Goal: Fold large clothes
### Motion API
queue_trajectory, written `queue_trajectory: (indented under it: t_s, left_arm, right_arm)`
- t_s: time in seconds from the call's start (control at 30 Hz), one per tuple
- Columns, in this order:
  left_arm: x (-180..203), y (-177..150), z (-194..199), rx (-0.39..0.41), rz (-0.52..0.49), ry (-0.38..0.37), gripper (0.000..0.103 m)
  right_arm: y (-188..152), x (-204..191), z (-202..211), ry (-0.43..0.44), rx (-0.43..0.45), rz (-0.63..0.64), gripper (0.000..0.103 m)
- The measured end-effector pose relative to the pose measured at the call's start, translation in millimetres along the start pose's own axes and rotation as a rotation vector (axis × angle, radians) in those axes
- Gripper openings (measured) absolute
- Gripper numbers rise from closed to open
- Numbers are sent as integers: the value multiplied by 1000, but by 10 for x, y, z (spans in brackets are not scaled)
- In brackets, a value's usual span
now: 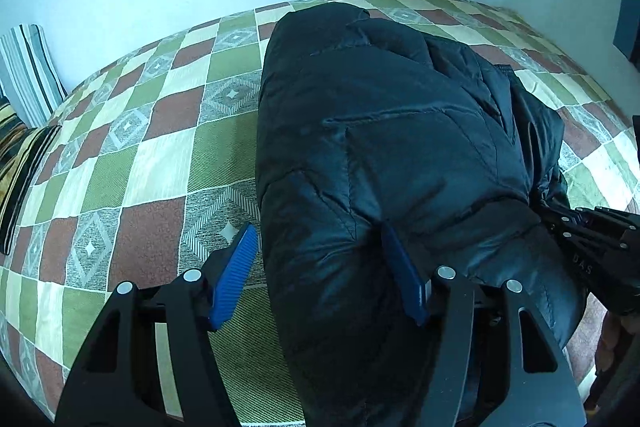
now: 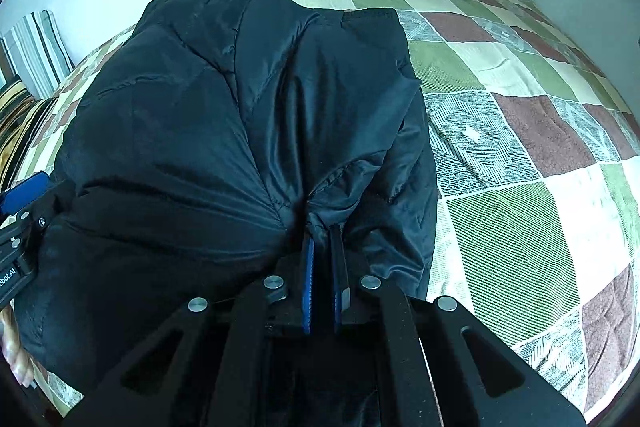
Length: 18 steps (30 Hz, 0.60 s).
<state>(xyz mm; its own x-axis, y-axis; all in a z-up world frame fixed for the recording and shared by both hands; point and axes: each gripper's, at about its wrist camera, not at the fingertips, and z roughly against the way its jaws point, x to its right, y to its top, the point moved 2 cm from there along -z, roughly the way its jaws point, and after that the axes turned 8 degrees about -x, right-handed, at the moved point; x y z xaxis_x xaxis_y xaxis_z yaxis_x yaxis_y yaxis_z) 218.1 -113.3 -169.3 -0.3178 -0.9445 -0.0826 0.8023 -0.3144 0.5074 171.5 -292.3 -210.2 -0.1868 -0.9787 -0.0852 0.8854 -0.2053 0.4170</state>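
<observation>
A large black puffer jacket lies bunched on the checkered bed cover; it fills the middle of the right wrist view too. My left gripper is open, its blue fingers straddling the jacket's near left edge, one pad pressed into the fabric. My right gripper is shut on a fold of the jacket at its near edge, with cloth pinched between the blue pads. The right gripper also shows at the right edge of the left wrist view.
The bed cover has green, brown and cream squares. A striped pillow leans on the pale wall at the far left, beside a dark patterned cushion. The left gripper shows at the left edge of the right wrist view.
</observation>
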Motion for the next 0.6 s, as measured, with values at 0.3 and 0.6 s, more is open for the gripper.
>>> queue_trajectory:
  t_s: [0.3, 0.6]
  left_arm:
    - [-69, -5, 169, 1, 38, -31, 64]
    - [52, -102, 136, -20, 5, -65, 64]
  right_arm:
    - [-36, 0, 38, 1, 9, -3, 7]
    - [-19, 11, 50, 10, 9, -6, 7]
